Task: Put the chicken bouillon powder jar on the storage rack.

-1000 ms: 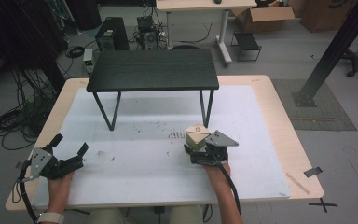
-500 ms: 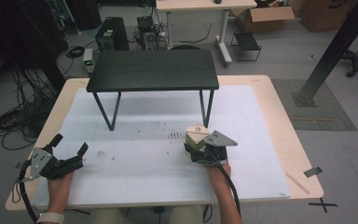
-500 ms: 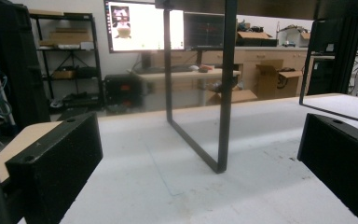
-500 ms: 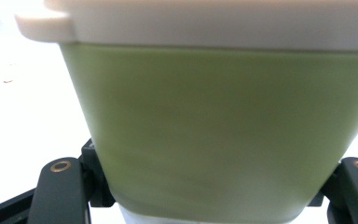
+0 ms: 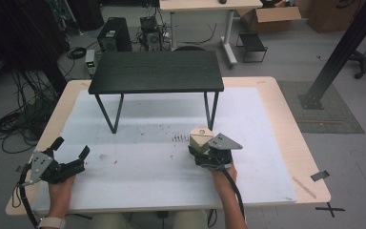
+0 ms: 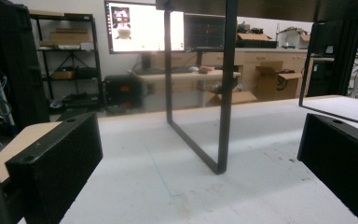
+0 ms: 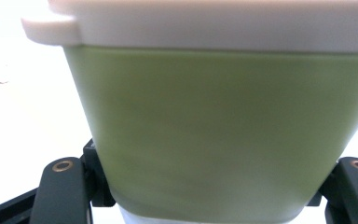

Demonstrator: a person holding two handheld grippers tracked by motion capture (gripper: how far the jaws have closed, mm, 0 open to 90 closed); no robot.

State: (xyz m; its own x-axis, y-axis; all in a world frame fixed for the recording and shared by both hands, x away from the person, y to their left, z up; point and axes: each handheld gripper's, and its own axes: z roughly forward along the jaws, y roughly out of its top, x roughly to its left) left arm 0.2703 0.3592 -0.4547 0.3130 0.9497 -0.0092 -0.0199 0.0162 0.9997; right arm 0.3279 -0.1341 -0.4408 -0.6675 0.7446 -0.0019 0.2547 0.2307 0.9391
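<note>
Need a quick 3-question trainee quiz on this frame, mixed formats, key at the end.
1. True or false: the left gripper holds something.
2. What does the right gripper grip? A) green container with a pale lid B) mug C) cable
3. Fill in: the black shelf stands on the ____ mat.

Key: 1 false, its jaws are apart and empty. 2 A, the green container. 3 white.

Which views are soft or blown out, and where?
Right gripper view: green container sits too close, blurred, with its white lid and the background overexposed. Left gripper view: monitor glares white; black jaws are slightly soft at the edges. High view: evenly lit, sharp, faint shadow under the black stand.
</note>
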